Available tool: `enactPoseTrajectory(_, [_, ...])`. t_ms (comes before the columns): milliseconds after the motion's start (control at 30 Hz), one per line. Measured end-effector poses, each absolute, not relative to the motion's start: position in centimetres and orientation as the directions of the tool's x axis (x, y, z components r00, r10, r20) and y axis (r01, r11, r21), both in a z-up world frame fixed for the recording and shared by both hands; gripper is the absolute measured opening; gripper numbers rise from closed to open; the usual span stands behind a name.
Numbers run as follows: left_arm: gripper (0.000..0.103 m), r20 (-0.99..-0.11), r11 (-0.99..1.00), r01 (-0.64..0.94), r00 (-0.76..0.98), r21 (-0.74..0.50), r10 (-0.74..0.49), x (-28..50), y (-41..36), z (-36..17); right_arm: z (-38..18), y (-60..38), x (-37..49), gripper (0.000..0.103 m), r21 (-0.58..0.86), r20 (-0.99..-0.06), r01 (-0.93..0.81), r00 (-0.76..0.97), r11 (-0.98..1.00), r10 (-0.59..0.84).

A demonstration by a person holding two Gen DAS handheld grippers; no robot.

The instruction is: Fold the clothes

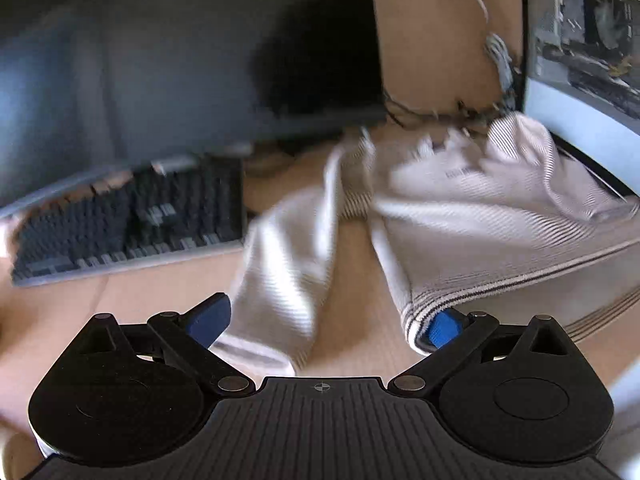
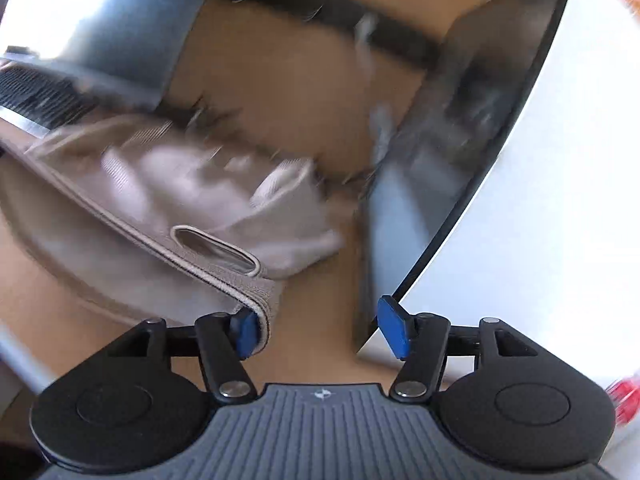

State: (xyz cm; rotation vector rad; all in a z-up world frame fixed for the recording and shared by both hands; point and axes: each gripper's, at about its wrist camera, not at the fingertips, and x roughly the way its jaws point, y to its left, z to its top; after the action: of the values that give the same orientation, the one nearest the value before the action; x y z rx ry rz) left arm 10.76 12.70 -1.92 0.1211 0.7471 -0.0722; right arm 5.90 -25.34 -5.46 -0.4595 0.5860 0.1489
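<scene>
Your left tool point(image 1: 326, 326) stands with its blue-padded fingers wide apart, low over the tan wooden table point(image 1: 352, 300). The white ribbed garment point(image 1: 460, 216), a soft knit with fine dark stripes and a banded hem, lies crumpled on the table ahead of you; one sleeve point(image 1: 280, 264) trails toward your left pad, and the hem corner point(image 1: 416, 320) drapes against your right pad. Behind it sit a black keyboard point(image 1: 132, 220) and a dark monitor point(image 1: 180, 48) at the table's far edge. Your right tool point(image 2: 322, 330) is also spread apart, with the garment's hem point(image 2: 264, 312) touching its left pad and nothing clamped. Both views are blurred.
</scene>
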Motion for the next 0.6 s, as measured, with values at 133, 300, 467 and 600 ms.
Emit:
enactPoseTrajectory(133, [0.101, -0.79, 0.959, 0.249, 0.556, -0.138, -0.258, 10.2, 13.5, -3.3, -8.5, -25.4, 3.8, 0.062, -0.391, -0.666, -0.406, 0.744, 0.826, 0.05])
enactPoseTrajectory(300, [0.101, -0.745, 0.906, 0.349, 0.533, -0.238, -0.401, 10.8, 14.0, -1.7, -7.0, -27.0, 3.0, 0.066, -0.234, -0.695, -0.443, 0.699, 0.866, 0.17])
enactPoseTrajectory(467, [0.101, -0.715, 0.898, 0.321, 0.547, -0.3, -0.434, 15.2, 13.8, -1.2, -4.5, -26.4, 5.8, 0.066, -0.07, -0.626, -0.319, 0.752, 0.945, 0.207])
enactPoseTrajectory(600, [0.102, -0.682, 0.859, 0.392, 0.531, -0.329, -0.503, 18.0, 12.7, -1.2, -3.0, -24.7, 9.1, 0.054, 0.048, -0.601, -0.219, 0.773, 0.975, 0.203])
